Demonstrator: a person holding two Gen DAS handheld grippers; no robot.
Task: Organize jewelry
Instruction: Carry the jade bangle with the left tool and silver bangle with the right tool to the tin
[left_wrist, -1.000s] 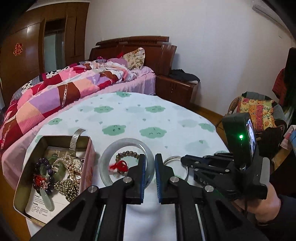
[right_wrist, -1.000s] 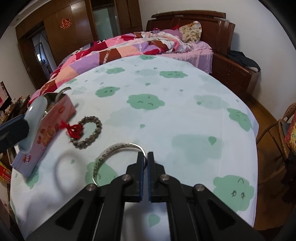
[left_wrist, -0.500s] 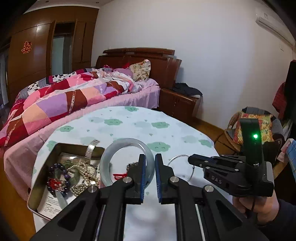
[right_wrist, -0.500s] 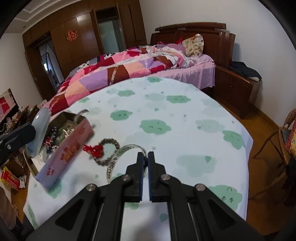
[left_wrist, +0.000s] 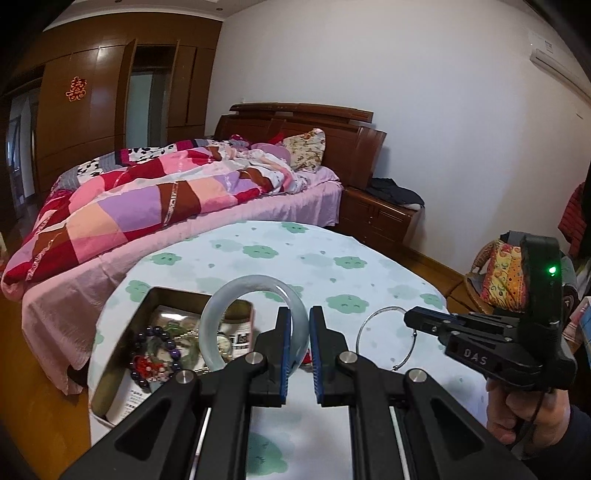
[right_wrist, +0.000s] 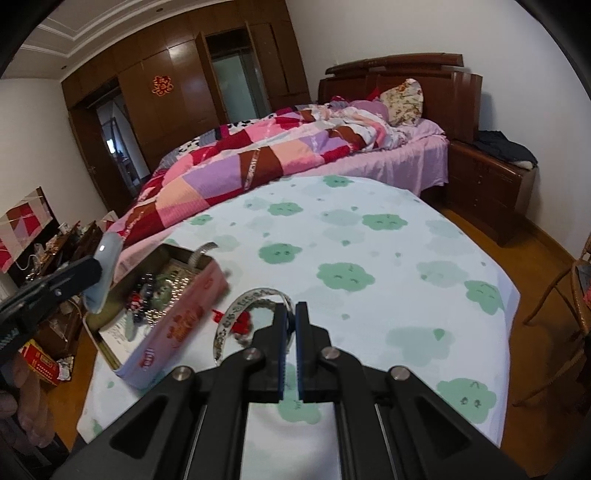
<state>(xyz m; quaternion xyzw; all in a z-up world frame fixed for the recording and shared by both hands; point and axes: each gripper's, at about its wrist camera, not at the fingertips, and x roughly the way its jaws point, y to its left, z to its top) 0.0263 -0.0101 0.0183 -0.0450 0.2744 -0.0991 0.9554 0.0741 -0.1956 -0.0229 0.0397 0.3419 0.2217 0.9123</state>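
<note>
Two grippers, each one holds a bangle above the table.

The left gripper (left_wrist: 299, 325) is closed on the rim of the jade bangle (left_wrist: 236, 295), which stands upright over the tin (left_wrist: 122, 369) full of beads. The right gripper (right_wrist: 290, 321) pinches the silver bangle (right_wrist: 236, 314), lifted just beside the tin, above the tablecloth (right_wrist: 369, 258).

We see a round table under a white tablecloth (right_wrist: 388, 258) printed with green clouds. Behind it stands a bed with a patchwork quilt (left_wrist: 147, 199), a floral pillow (left_wrist: 306, 147) and a dark wooden headboard (right_wrist: 424, 70). Beside the bed, dark clothing lies on a nightstand (right_wrist: 491, 173). A wooden wardrobe (right_wrist: 177, 85) bears a red ornament.
</note>
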